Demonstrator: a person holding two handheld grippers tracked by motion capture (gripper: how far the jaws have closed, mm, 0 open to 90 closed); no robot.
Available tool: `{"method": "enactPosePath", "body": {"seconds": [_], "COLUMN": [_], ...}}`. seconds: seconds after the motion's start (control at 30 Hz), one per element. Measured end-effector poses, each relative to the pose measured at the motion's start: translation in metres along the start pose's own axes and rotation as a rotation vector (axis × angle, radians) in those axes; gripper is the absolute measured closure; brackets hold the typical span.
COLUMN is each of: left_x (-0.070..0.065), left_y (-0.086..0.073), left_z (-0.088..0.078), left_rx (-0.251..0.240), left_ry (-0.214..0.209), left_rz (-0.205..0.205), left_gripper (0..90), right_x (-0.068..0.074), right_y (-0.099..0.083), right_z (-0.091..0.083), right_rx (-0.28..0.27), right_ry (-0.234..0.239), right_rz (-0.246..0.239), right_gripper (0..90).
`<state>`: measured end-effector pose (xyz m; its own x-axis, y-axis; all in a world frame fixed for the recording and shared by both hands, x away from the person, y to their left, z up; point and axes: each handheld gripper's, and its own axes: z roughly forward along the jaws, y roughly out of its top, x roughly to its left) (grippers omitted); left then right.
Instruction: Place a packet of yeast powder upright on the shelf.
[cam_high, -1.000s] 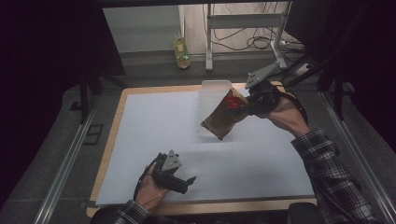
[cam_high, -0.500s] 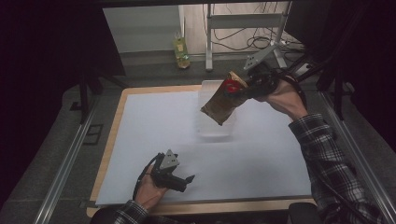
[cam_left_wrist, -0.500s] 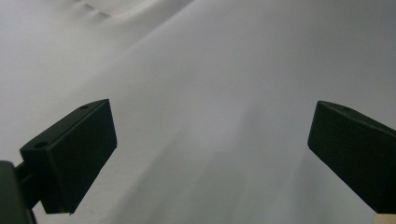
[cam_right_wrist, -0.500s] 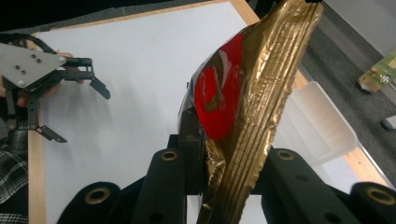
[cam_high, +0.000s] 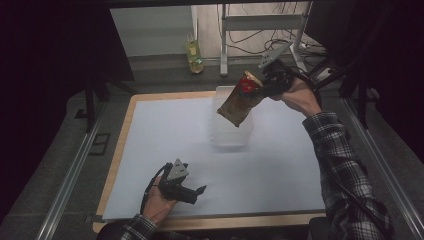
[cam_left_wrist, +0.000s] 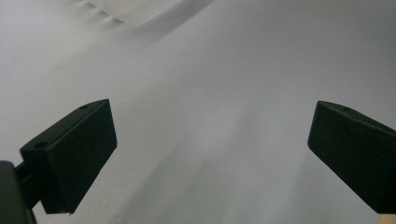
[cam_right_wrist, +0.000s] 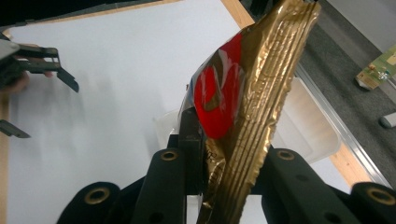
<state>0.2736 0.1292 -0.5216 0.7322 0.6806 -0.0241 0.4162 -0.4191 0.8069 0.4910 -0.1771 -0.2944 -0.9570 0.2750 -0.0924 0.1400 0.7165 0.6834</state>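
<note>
High view — right gripper (cam_high: 256, 88) pinching gold snack bag (cam_high: 239, 103), bag hanging below-left over clear container (cam_high: 231, 137), left gripper (cam_high: 199, 192) spread.

A glossy, crinkled foil finish — gold with red — is shown by the snack bag (cam_right_wrist: 247, 93). Beneath it, translucent smooth plastic is seen in the container (cam_high: 231, 132); the table sheet (cam_high: 165, 135) appears matt — edged with wood.

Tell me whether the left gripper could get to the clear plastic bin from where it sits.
Probably yes. The left gripper rests open near the table's front edge, and only bare white tabletop lies between it and the clear bin. The snack bag hangs above the bin in the right gripper.
</note>
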Motion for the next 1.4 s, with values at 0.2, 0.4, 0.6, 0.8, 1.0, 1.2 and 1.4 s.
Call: {"method": "enactPosePath", "body": {"seconds": [0.2,0.4,0.6,0.8,1.0,1.2,1.4], "left_x": [0.002,0.004,0.005,0.006,0.005,0.005,0.006], "left_y": [0.0,-0.001,-0.001,-0.001,-0.001,-0.001,-0.001], "left_z": [-0.002,-0.004,-0.004,-0.005,-0.004,-0.004,-0.005], "left_rx": [0.002,-0.001,-0.005,-0.004,0.002,-0.001,0.001], "left_ry": [0.006,0.008,0.004,0.002,0.0,0.0,0.002], "left_rz": [0.0,-0.005,-0.019,-0.021,-0.02,-0.025,-0.02], "left_gripper": [1.6,1.6,1.7,1.8,1.8,1.8,1.9], "right_x": [-0.012,-0.019,-0.023,-0.023,-0.019,-0.015,-0.012], "right_y": [-0.007,-0.013,-0.019,-0.022,-0.022,-0.018,-0.017], "right_z": [0.013,0.024,0.034,0.041,0.048,0.055,0.076], "right_rx": [0.005,0.012,0.029,0.042,0.074,0.094,0.163], "right_ry": [0.004,0.002,0.015,0.034,0.068,0.081,0.1], "right_rz": [-0.034,-0.069,-0.093,-0.118,-0.153,-0.168,-0.18], "right_gripper": [75.1,75.0,75.0,74.9,74.7,74.0,73.0]}}
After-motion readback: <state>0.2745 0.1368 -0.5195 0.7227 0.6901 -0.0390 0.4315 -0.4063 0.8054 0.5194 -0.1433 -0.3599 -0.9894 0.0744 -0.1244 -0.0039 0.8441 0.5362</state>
